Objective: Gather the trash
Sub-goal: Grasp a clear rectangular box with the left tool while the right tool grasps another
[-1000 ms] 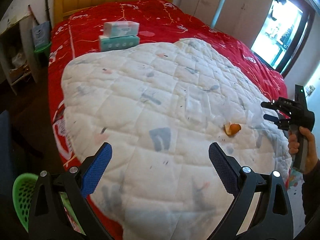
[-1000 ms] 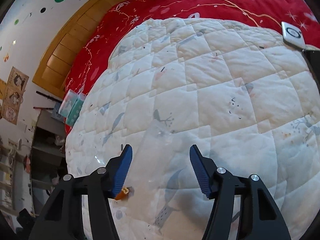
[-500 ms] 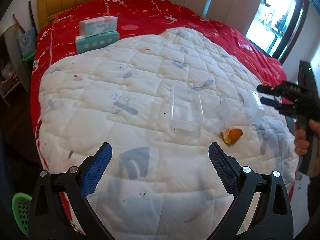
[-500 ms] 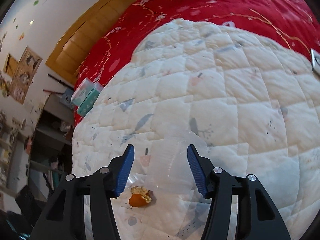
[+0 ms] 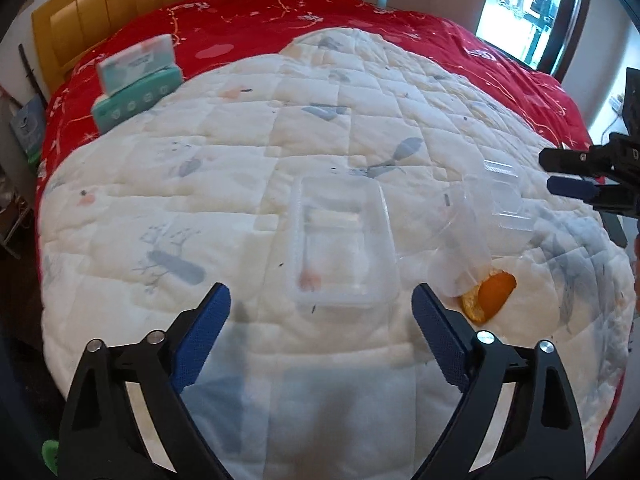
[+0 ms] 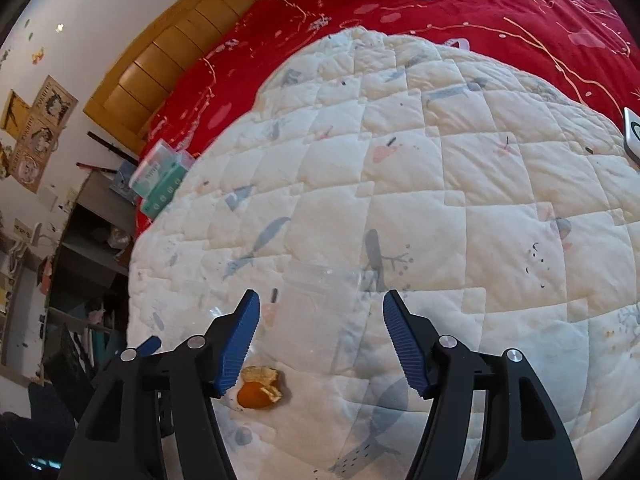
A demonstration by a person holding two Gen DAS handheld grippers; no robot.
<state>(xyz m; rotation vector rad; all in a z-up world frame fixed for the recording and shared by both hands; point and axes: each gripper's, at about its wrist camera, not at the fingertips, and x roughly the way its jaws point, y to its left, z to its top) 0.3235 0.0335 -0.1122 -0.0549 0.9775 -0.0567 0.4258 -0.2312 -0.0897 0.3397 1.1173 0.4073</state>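
The left gripper (image 5: 320, 320) is held over the white quilt (image 5: 240, 160) with its jaws wide but closing, nothing between them; a clear plastic tray (image 5: 340, 248) lies just ahead at frame centre, probably the target. To its right a clear cup (image 5: 464, 256) lies tipped against an orange peel (image 5: 490, 296). The right gripper (image 6: 320, 336) is half spread and opening, empty, over what seems to be clear plastic; the peel is seen at its lower left.
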